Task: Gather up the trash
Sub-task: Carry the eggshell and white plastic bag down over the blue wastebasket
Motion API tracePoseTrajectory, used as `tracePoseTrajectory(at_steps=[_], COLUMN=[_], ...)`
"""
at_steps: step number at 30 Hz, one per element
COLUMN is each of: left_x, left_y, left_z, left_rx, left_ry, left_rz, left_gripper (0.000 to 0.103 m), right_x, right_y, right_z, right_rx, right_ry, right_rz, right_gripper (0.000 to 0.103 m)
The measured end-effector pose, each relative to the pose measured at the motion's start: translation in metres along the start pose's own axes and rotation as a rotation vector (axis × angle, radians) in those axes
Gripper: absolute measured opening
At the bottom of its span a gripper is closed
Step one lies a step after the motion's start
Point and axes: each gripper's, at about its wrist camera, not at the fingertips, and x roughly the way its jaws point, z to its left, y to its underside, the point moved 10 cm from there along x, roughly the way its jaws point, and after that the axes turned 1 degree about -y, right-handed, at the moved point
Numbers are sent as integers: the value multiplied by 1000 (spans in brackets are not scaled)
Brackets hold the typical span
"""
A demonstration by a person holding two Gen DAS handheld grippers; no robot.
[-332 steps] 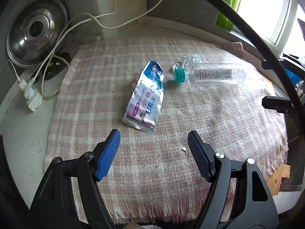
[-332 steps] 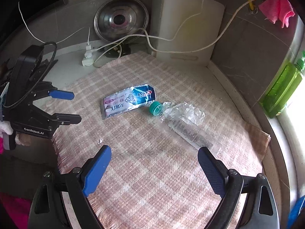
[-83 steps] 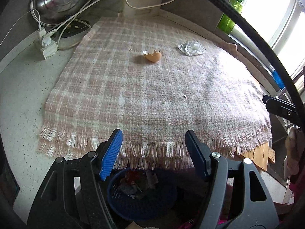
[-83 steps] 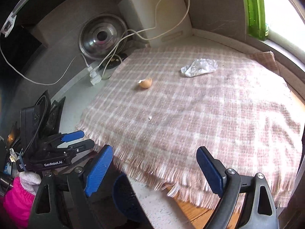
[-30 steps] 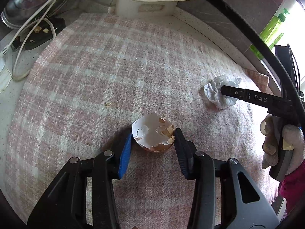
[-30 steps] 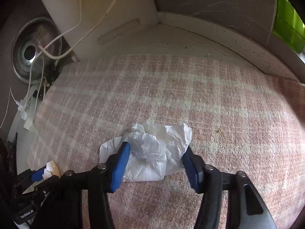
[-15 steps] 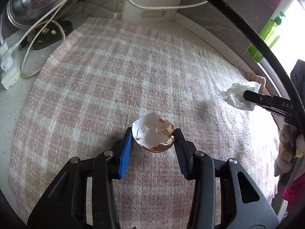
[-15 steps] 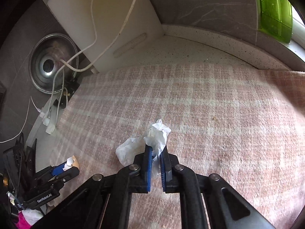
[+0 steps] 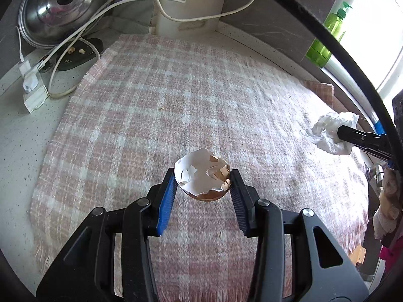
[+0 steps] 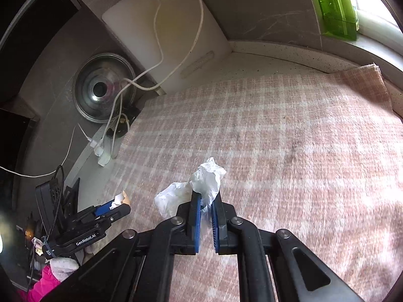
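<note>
My left gripper [image 9: 202,180] is shut on a broken brown eggshell [image 9: 202,176] and holds it above the pink plaid cloth [image 9: 176,105]. My right gripper [image 10: 206,198] is shut on a crumpled white tissue [image 10: 199,187], also lifted over the cloth [image 10: 289,151]. The tissue [image 9: 331,132] and the right gripper show at the right edge of the left wrist view. The left gripper with the eggshell [image 10: 121,198] shows at the lower left of the right wrist view.
A steel pot lid [image 9: 60,7] leans at the back left, beside white cables and a plug [image 9: 32,85]. A white board [image 10: 161,32] stands against the back wall. A green bottle [image 9: 327,40] stands by the window at the right.
Both grippers have lifted and drawn back from the cloth with their loads. The right gripper closed on the tissue between one second and half a second ago.
</note>
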Motion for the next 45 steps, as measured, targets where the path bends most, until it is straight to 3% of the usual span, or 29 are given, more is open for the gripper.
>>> tracePoseTrajectory(at_steps=[24, 35, 45], left_x=[-89, -97, -84], left_y=[107, 172, 237], left_z=[22, 29, 38], left_rx=[-14, -32, -48], left_ry=[13, 23, 13], left_rz=[5, 69, 166], left_gripper=[43, 43, 43], right_x=[-70, -70, -42], right_y=[140, 198, 256], right_z=[70, 101, 123], right_rx=[-20, -65, -153], right_ry=[-71, -75, -48], right_rz=[43, 112, 227], right_gripper=[5, 5, 5])
